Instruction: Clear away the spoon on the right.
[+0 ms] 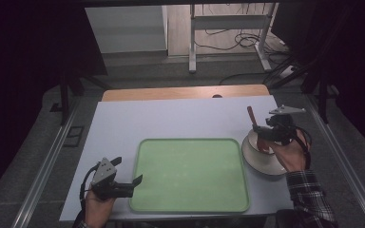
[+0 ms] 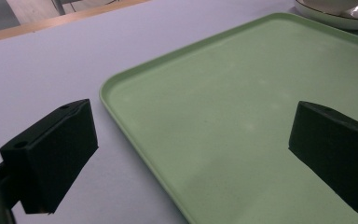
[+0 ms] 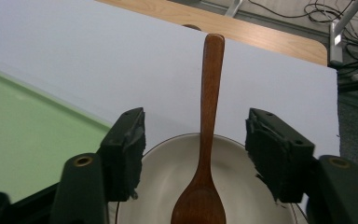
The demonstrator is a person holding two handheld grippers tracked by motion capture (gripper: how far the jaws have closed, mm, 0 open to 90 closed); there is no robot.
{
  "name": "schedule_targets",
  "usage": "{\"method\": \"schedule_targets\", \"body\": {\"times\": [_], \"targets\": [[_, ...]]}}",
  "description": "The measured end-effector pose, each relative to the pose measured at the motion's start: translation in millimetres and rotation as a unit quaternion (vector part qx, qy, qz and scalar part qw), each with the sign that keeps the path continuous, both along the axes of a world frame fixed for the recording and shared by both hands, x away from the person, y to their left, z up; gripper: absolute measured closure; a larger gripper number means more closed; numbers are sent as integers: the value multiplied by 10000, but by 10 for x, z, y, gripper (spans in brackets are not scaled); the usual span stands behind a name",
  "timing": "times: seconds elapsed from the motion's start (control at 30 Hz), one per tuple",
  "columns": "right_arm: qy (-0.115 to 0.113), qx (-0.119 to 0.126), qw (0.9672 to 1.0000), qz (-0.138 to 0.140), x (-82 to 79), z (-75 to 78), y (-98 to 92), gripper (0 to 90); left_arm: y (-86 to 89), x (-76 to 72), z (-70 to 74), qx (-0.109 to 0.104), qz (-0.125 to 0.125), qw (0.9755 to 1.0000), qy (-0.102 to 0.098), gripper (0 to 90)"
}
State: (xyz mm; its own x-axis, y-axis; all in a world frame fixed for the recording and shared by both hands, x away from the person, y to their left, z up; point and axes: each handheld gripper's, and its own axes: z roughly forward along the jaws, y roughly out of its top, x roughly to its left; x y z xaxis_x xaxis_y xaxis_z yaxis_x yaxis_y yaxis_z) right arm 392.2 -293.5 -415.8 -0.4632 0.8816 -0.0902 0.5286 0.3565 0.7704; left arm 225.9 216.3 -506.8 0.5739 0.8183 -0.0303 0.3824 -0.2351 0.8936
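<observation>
Over the table from the high view, we've got the green tray (image 1: pixel 190 175) lying flat at centre, and everything else sits off it. Just right of the tray stands a white bowl (image 1: pixel 261 159), with a wooden spoon (image 1: pixel 252 116) leaning in it, handle sticking up and away from the person. The right gripper (image 1: pixel 266 135) hovers right over the bowl, the person's hand and a plaid sleeve (image 1: pixel 309 192) behind it. At the tray's near left corner the left gripper (image 1: pixel 135 183) rests low, one jaw tip just at the tray's rim. No brand, label or writing can be read on any of it.

Now the left gripper view: its two black jaws stand wide apart with nothing between them, one over the bare table (image 2: pixel 51 60) beside the tray's edge, the other over the tray's green floor. At the tray's far corner the bowl shows with a saucer-like plate (image 2: pixel 328 18) under it, though that edge is cropped and I can't be sure.

Switching to the right gripper view: here's the detail the high view blurs. The jaws sit half-wide on either side of the spoon's handle, clear of it on both sides, not pressing. The spoon's scoop lies inside the bowl, beyond the tray's right rim, handle pointing at the table's wooden far edge (image 3: pixel 261 32).
</observation>
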Motion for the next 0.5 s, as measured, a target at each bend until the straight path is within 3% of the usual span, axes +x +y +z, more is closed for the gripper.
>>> {"method": "schedule_targets", "body": {"times": [0.37, 0.5], "targets": [[180, -313, 9993, 7, 233, -19, 52, 540, -2, 1, -1, 17, -7, 10000, 4, 10], [257, -326, 9991, 2, 322, -42, 72, 575, -2, 0, -1, 19, -10, 10000, 2, 10]]}}
